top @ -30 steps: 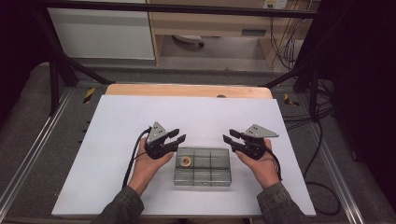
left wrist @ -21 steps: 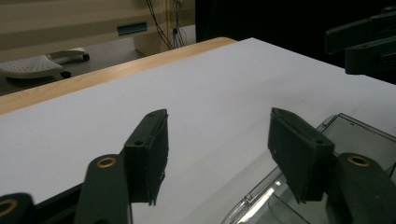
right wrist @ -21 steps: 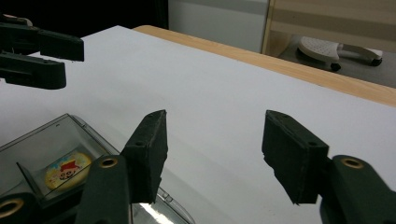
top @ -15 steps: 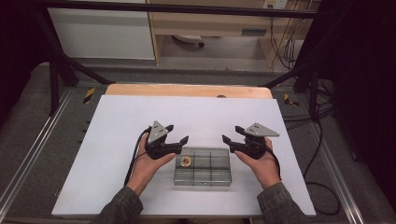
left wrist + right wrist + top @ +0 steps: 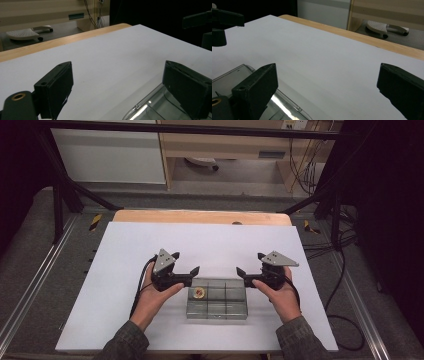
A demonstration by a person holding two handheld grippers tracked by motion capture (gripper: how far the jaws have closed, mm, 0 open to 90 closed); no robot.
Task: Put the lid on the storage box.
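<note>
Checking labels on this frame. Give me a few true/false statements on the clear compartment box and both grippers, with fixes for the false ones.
1. The clear compartment box lies on the white table top between the two hands. True.
2. The left gripper is clamped on the box. False: its jaws have just been opening, stand apart, and hold nothing.
3. A small round brownish piece sits in the box's far left compartment. True.
4. The right gripper holds the round piece. False: its jaws have just been opening and are empty.
5. The box stands on its end. False: it lies flat.
</note>
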